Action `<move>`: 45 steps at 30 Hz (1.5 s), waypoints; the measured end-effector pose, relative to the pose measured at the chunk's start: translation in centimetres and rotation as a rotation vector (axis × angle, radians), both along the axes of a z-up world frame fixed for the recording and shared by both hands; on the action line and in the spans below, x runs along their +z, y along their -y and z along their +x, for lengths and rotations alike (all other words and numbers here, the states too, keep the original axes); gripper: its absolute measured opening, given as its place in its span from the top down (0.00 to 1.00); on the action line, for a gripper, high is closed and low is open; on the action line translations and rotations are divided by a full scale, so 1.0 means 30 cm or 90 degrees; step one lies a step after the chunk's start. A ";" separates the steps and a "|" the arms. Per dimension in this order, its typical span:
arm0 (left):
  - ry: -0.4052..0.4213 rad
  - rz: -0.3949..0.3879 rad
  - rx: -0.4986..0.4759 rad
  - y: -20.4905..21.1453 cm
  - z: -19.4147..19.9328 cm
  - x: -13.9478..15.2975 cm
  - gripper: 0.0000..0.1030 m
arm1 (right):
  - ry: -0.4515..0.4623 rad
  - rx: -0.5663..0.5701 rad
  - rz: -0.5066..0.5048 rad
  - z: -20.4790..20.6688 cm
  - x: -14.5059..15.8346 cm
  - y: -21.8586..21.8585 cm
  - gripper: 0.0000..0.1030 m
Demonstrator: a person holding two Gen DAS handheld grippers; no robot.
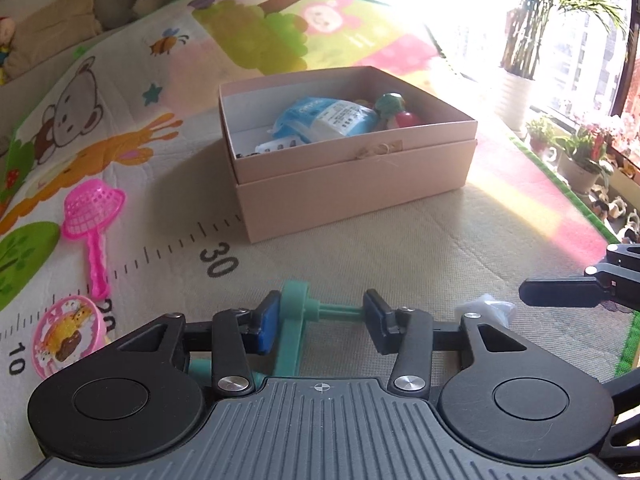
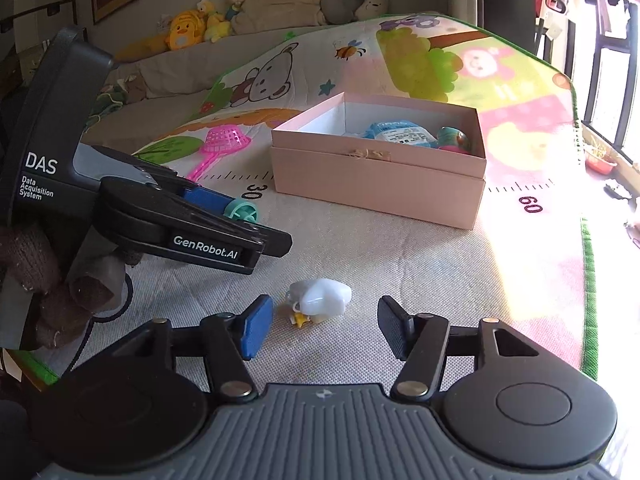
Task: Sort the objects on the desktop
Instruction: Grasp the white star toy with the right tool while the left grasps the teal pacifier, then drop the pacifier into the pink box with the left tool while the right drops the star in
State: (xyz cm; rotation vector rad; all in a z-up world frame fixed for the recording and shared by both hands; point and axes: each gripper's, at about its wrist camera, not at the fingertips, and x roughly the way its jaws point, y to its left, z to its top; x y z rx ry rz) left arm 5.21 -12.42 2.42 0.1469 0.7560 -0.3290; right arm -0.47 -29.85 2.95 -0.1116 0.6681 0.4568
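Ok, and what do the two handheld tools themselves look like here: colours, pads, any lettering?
Both are black linkage tools on a ribbed grey base with round black caps and silver pivot screws. The left tool and right tool each pair one blue pad with one black pad. The left tool's side reads "GenRobot.AI" and "DAS Data Acquisition System". A brown knitted glove grips it.

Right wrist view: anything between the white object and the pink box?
Nothing. In the right wrist view, only bare beige mat lies between the white object and the pink box. The left gripper sits off to the side.
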 end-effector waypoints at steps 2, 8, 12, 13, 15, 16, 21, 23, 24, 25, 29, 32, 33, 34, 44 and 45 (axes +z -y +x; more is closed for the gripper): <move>0.001 -0.001 -0.001 -0.014 -0.012 0.005 0.52 | 0.001 0.002 0.000 0.003 -0.006 -0.008 0.43; 0.006 0.010 0.001 -0.037 -0.060 0.028 0.53 | -0.015 0.011 -0.008 0.045 -0.019 -0.029 0.63; 0.045 0.006 -0.021 -0.039 -0.107 0.113 0.54 | 0.012 0.021 -0.025 0.032 0.036 -0.021 0.63; 0.058 -0.002 -0.033 -0.040 -0.114 0.151 0.54 | 0.023 0.021 -0.022 0.032 0.069 -0.009 0.64; 0.093 -0.010 -0.053 -0.039 -0.112 0.235 0.54 | 0.053 0.017 -0.014 0.032 0.145 0.019 0.64; 0.116 -0.015 -0.060 -0.040 -0.097 0.294 0.54 | 0.074 0.010 -0.010 0.034 0.192 0.036 0.64; 0.174 -0.051 -0.067 -0.036 0.057 0.484 0.54 | 0.170 -0.025 -0.002 0.098 0.388 0.091 0.64; 0.191 -0.059 -0.070 -0.006 0.159 0.524 0.54 | 0.194 -0.040 -0.009 0.153 0.427 0.093 0.64; 0.193 -0.056 -0.077 0.015 0.210 0.531 0.52 | 0.197 -0.046 -0.007 0.189 0.439 0.093 0.64; 0.190 -0.054 -0.089 0.034 0.265 0.532 0.48 | 0.195 -0.053 -0.002 0.230 0.447 0.089 0.64; 0.149 -0.073 -0.032 0.003 0.384 0.523 0.34 | 0.164 -0.071 0.024 0.379 0.425 0.073 0.64; 0.154 -0.083 -0.008 -0.088 0.342 0.495 0.16 | 0.131 -0.069 0.041 0.442 0.377 0.062 0.64; 0.158 -0.069 0.002 -0.110 0.316 0.478 0.14 | 0.121 -0.068 0.043 0.454 0.360 0.057 0.64; 0.163 -0.053 0.006 -0.127 0.288 0.460 0.13 | 0.112 -0.067 0.042 0.466 0.339 0.050 0.63; 0.156 0.070 0.031 -0.244 -0.079 0.181 0.03 | 0.065 -0.087 0.007 0.480 0.260 0.005 0.50; 0.154 0.069 0.042 -0.264 -0.110 0.155 0.03 | 0.066 -0.086 0.004 0.476 0.265 -0.001 0.49</move>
